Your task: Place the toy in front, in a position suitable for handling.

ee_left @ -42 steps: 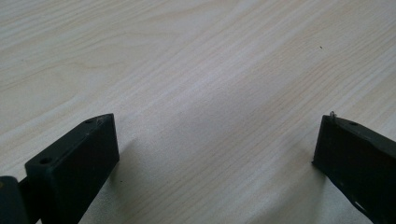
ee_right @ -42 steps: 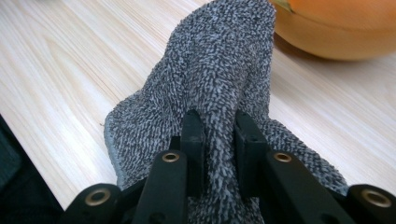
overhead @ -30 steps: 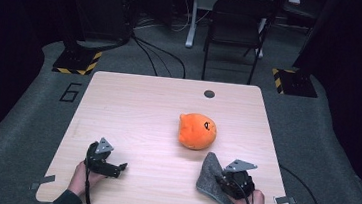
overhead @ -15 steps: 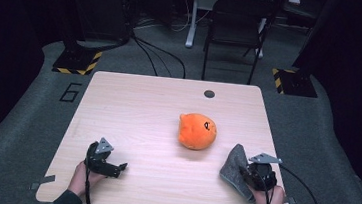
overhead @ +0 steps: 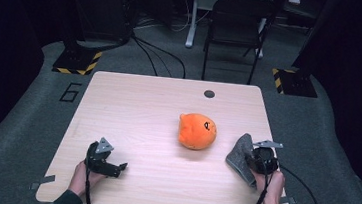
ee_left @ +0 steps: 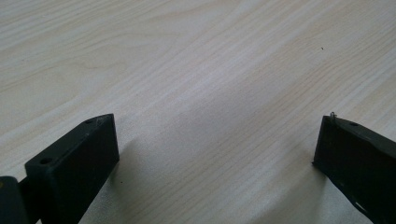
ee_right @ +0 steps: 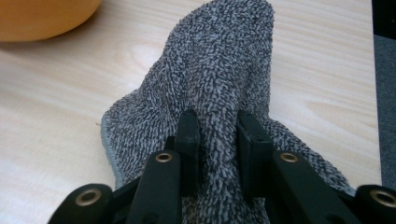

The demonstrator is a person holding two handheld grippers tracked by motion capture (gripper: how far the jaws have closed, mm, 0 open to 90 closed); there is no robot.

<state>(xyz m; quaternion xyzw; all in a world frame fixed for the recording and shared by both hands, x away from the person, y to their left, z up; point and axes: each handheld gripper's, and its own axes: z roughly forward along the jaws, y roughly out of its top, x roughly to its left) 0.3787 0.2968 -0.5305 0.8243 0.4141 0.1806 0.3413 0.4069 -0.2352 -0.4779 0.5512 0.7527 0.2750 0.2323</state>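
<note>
Clearly we are dealing with something soft and light: the grey towel is a looped terry cloth that bunches up into a ridge where our right gripper pinches it. Its jaws have just been easing apart a little, yet the fold remains squeezed between the pads, so we judge the hold intact. Cloth like this will not slip or break, but it will drape and drag, so a thick gathered fold, as taken now, seems the best place to grip it. From above, the towel lies at the table's near right edge, rising from the right gripper toward the table's middle. Our left gripper rests at the near left, jaws spread wide over bare wood, well apart from the cloth. Farther off, just beyond the towel, sits the orange plush toy.
</note>
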